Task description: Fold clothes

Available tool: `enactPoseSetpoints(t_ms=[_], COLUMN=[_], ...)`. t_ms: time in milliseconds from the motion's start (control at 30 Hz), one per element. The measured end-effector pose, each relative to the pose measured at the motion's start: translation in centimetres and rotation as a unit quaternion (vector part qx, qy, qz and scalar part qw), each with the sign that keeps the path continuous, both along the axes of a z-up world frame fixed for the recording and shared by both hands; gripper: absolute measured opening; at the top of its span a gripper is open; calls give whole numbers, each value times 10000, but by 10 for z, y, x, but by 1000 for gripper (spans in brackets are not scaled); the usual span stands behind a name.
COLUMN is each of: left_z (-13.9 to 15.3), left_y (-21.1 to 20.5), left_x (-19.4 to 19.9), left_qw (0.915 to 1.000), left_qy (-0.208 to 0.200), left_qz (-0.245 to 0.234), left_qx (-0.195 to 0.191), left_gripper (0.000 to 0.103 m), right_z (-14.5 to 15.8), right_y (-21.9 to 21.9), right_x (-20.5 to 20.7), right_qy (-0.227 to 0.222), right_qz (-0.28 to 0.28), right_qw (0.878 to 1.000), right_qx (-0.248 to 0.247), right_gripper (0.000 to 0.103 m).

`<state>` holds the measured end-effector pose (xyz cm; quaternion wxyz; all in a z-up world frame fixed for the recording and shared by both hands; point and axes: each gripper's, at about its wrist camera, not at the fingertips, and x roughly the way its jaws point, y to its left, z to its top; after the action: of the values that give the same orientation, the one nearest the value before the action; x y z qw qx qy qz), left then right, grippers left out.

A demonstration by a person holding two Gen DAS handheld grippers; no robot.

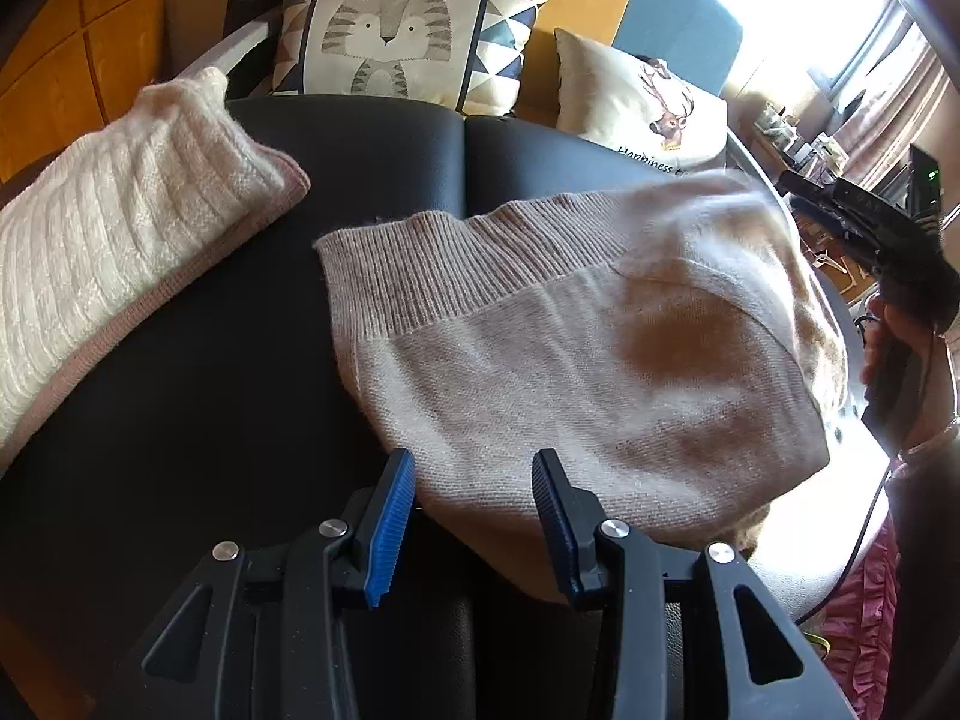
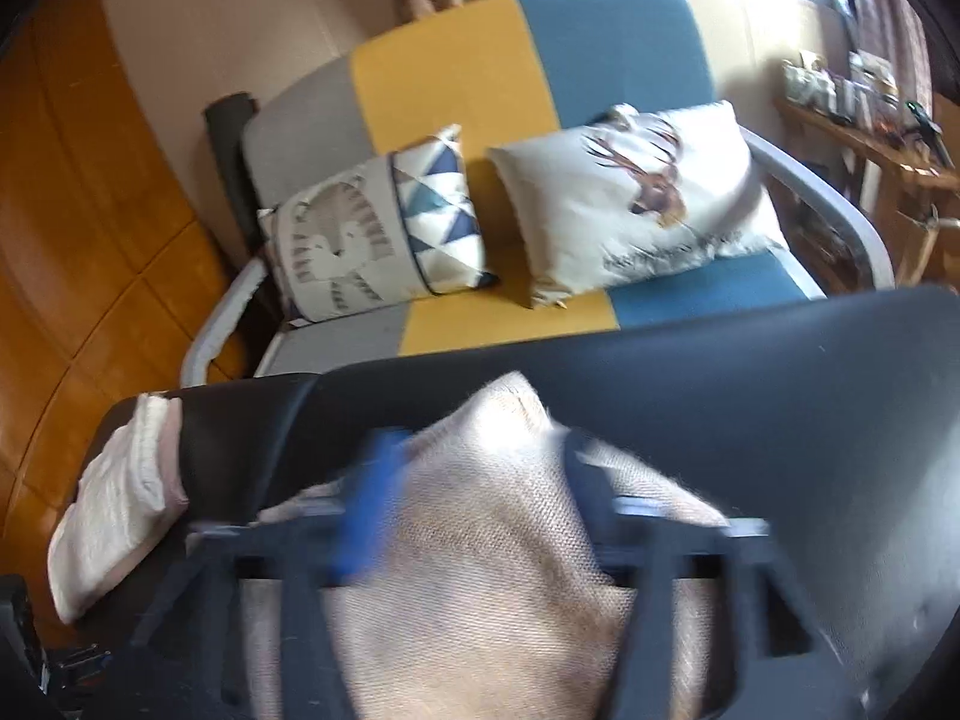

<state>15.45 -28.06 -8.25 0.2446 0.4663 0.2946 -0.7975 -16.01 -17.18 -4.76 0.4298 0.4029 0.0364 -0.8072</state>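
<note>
Beige sweater point(image 1: 570, 360) laid folded on the black bench point(image 1: 210, 420)

Both grippers are seen with jaws open above it: left gripper point(image 1: 474, 516) empty, right gripper point(image 2: 474, 480) blurred. A white knit point(image 1: 120, 228) is placed further left; cushions point(image 1: 390, 42) behind.

Your left gripper point(image 1: 474, 489) hung w/ jaws apart over the near edge of the beige sweater point(image 1: 576, 354), pads not pressing it. The sweater lay folded on the black seat point(image 1: 210, 390), ribbed hem toward the far side. A cream knit point(image 1: 114, 234) sat folded at left, apart from it. Your right hand point(image 1: 900, 360) held the right gripper point(image 1: 864, 222) at the sweater's right edge; couldn't tell its jaws.
</note>
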Motion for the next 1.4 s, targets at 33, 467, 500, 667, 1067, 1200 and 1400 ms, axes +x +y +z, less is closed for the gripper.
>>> enactPoseSetpoints(t_ms=[33, 467, 500, 667, 1067, 1200, 1400], left_z=[0, -15, -15, -17, -12, -6, 10], left_y=[-1, -20, -20, -22, -18, -14, -7], left_x=[5, 5, 4, 0, -3, -4, -1], left_qw=[10000, 9997, 9997, 9997, 9998, 9999, 10000], left_qy=[-2, -161, -169, -174, -151, -112, 10], left_qz=[18, 124, 119, 92, 95, 82, 75], left_qx=[10, 159, 160, 174, 128, 87, -28], left_gripper=[41, 41, 41, 41, 41, 41, 41], right_z=[-2, -58, -64, -84, -51, -4, 59], right_y=[0, -80, -85, -104, -81, -51, 12], right_x=[-2, -48, -48, -44, -9, 13, 57], right_qy=[36, -389, -400, -516, -323, -61, 244], right_qz=[-36, 411, 451, 639, 945, 1024, 1260], right_qw=[10000, 9875, 9857, 9791, 9893, 9939, 9911], right_qx=[45, 1469, 1571, 1861, 1059, 413, -350], right_gripper=[85, 85, 85, 85, 13, 11, 9])
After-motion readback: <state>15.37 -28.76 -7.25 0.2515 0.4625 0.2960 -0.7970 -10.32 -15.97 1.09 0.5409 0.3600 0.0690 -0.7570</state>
